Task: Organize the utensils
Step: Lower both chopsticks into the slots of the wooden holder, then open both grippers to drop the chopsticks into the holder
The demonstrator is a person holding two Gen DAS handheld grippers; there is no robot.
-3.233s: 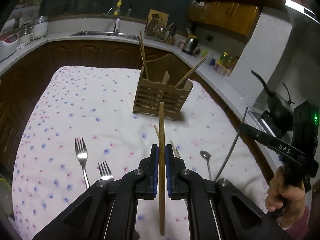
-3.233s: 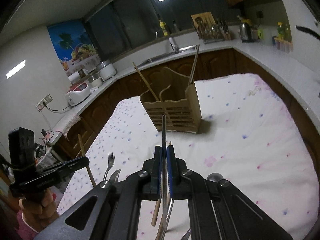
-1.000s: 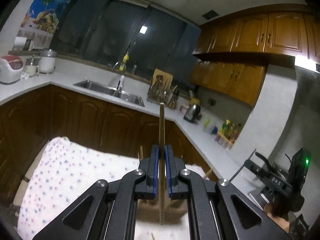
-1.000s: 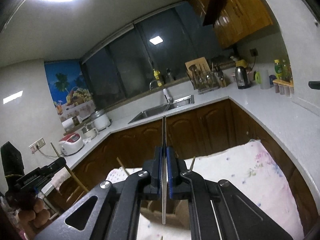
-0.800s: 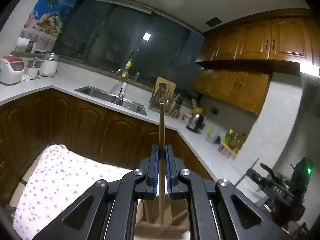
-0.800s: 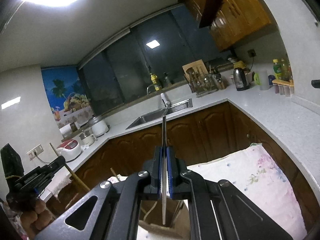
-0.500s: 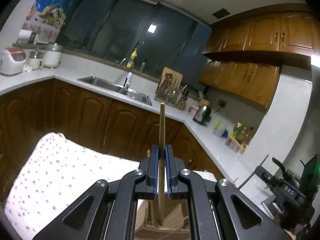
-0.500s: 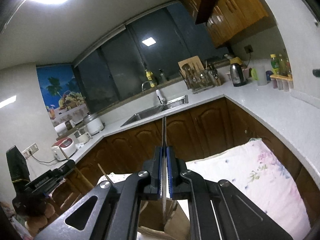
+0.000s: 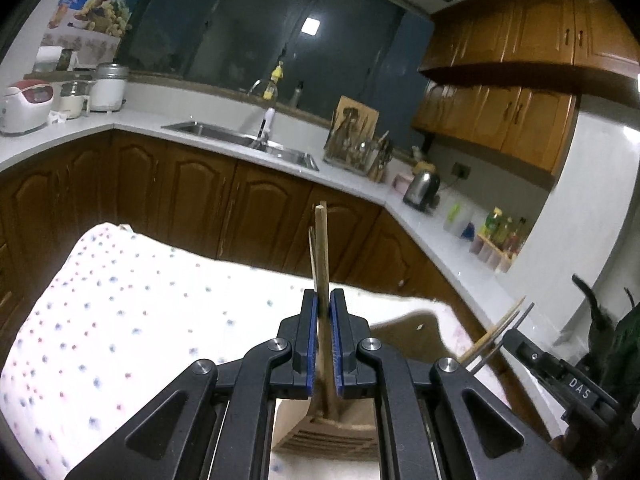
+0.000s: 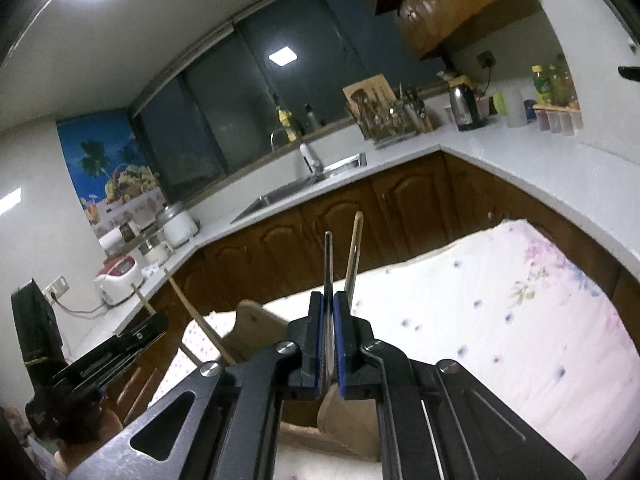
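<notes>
Your left claw (image 9: 324,300) is closed on a wooden chopstick (image 9: 322,248). The stick stands almost upright between the blue pads, and its upper end rises above the fingertips. Its lower end goes down behind the claw, toward the wooden holder (image 9: 326,426) that sits directly under and in front of you on the counter (image 9: 120,300) with the dotted cloth. It seems the tip is already at the mouth of the holder or a little inside, but the fingers hide the exact compartment, so I cannot tell which one. A second thin stick (image 9: 311,256) stands just beside yours, slightly to its left.

In the middle, between both claws, the holder is the target for each hand. The long axis of both held pieces is vertical, the same direction as the slots, so I judge the coming move is a straight lowering and no turning.

Your right claw (image 10: 328,304) is closed on a thin metal chopstick (image 10: 328,264), also upright. Just to its right, another wooden stick (image 10: 354,252) leans a little, and it looks to stand in the holder (image 10: 256,332) already. From this view the holder lies below and slightly left of the right claw. Both hands appear equally near it. Take care that the metal piece does not knock the leaning stick when it goes down.
</notes>
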